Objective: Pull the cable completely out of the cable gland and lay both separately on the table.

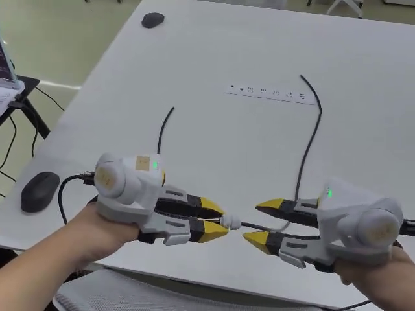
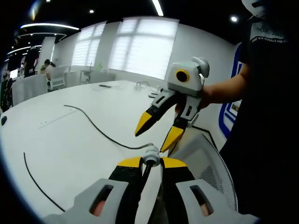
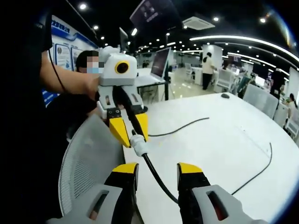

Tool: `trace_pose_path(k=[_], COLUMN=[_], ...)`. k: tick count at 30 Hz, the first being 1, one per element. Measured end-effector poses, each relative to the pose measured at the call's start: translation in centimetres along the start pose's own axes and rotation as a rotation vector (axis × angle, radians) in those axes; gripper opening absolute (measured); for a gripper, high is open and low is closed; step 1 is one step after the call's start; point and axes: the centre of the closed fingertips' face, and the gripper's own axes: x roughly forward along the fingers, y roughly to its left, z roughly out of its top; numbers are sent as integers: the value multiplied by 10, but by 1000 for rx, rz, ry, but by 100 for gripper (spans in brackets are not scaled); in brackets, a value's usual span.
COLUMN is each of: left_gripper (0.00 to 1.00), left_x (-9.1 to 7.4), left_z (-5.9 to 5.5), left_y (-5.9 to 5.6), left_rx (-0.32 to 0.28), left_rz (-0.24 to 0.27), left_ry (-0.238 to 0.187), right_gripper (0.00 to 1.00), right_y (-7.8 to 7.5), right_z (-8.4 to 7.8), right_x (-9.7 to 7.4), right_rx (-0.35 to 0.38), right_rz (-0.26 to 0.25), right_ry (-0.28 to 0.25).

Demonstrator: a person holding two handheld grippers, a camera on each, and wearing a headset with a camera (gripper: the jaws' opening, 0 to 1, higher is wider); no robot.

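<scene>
The white cable gland [image 1: 232, 223] sits at the tips of the left gripper [image 1: 224, 221], whose jaws pinch its rear end above the table's [image 1: 214, 58] near edge (how deep it sits between them is hard to make out). The black cable [image 1: 312, 139] leaves it, passes between the spread jaws of the right gripper [image 1: 254, 223], partly hidden there, then lies across the table toward a power strip [image 1: 269, 92].

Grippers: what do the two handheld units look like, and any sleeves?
The left gripper and right gripper match: pale grey housings, black fingers tipped yellow, a green light each. A black lead trails from the left one. Black short-sleeved shirt, white lettering.
</scene>
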Motion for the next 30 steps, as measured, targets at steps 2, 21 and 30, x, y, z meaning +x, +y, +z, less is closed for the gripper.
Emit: trace_pose_path(k=[2, 21, 30], left_gripper=[15, 15, 15], left_x=[1, 0, 1], left_z=[2, 14, 18], left_y=[1, 24, 28], left_rx=[7, -17, -38], left_rz=[1, 55, 81], left_ry=[-3, -44, -59], right_gripper=[28, 5, 0], right_y=[-3, -9, -10], right_z=[2, 17, 17], right_x=[0, 17, 18], right_rx=[-36, -217, -281], right_rz=[-29, -113, -117], right_ry=[3, 8, 23])
